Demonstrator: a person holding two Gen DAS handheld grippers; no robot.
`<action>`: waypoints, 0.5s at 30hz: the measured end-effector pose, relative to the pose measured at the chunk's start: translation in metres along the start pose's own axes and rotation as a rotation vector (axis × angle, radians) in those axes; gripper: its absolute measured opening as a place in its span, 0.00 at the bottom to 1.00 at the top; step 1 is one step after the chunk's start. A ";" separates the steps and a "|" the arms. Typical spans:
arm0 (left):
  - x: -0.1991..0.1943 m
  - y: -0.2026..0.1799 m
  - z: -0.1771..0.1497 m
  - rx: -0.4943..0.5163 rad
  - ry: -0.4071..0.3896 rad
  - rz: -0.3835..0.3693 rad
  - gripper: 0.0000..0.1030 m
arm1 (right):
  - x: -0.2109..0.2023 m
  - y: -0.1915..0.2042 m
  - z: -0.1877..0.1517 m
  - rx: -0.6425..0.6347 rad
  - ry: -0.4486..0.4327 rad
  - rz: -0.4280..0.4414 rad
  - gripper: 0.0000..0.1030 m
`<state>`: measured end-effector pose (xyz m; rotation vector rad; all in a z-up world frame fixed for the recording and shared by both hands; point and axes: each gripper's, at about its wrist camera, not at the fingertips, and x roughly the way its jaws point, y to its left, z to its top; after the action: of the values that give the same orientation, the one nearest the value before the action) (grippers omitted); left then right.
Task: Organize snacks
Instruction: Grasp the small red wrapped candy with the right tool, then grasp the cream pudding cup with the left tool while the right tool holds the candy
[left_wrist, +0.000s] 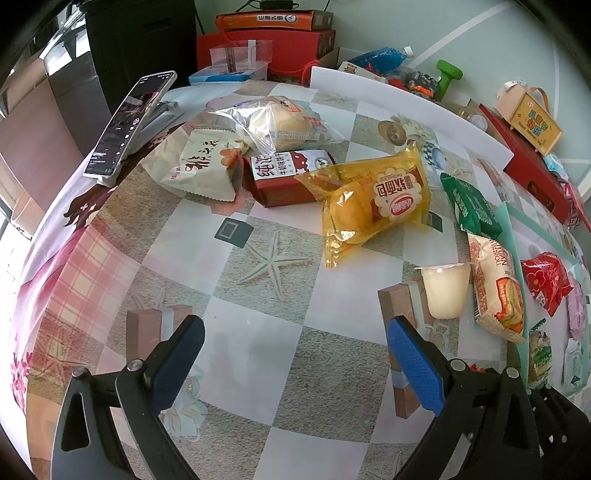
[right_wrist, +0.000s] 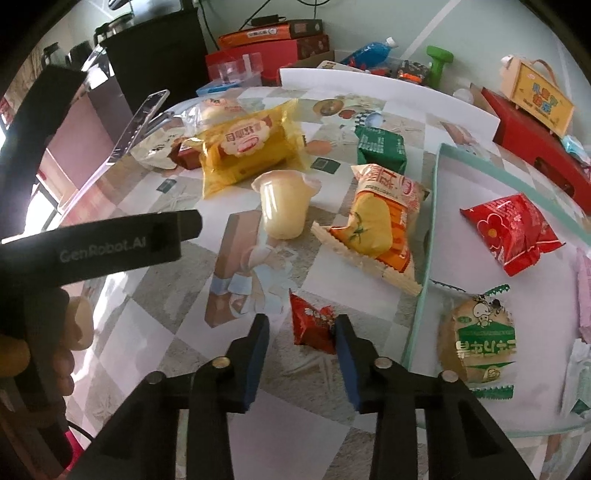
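Note:
Snacks lie on a patterned tablecloth. A yellow bread bag (left_wrist: 373, 199) (right_wrist: 247, 147), a pudding cup (left_wrist: 445, 290) (right_wrist: 282, 206), an orange cracker pack (left_wrist: 496, 288) (right_wrist: 380, 225) and a green pack (left_wrist: 471, 206) (right_wrist: 380, 147) lie mid-table. My left gripper (left_wrist: 295, 354) is open and empty over bare cloth. My right gripper (right_wrist: 301, 350) is open, its jaws either side of a small red candy pack (right_wrist: 312, 325). A pale green tray (right_wrist: 436, 206) at right holds a red pack (right_wrist: 511, 232) and a green-labelled cake (right_wrist: 480, 339).
A phone on a stand (left_wrist: 129, 125) is at back left. A beige pack (left_wrist: 207, 162), a red milk-biscuit box (left_wrist: 284, 177) and a clear bread bag (left_wrist: 277, 122) lie behind. A white board (left_wrist: 406, 107), red boxes (right_wrist: 532, 140) and clutter line the back.

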<state>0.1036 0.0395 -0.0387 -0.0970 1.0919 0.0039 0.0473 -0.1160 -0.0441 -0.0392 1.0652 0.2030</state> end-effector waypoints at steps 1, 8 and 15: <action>0.000 0.000 0.000 0.000 0.000 0.000 0.96 | 0.000 -0.001 0.000 0.003 -0.002 -0.002 0.29; 0.000 -0.003 0.000 0.003 0.003 0.003 0.96 | -0.002 -0.007 0.002 0.030 -0.023 -0.006 0.21; -0.004 -0.010 0.000 -0.003 -0.021 -0.018 0.96 | -0.018 -0.013 0.008 0.068 -0.100 0.001 0.21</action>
<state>0.1024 0.0301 -0.0339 -0.1095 1.0704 -0.0098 0.0485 -0.1305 -0.0248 0.0326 0.9713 0.1677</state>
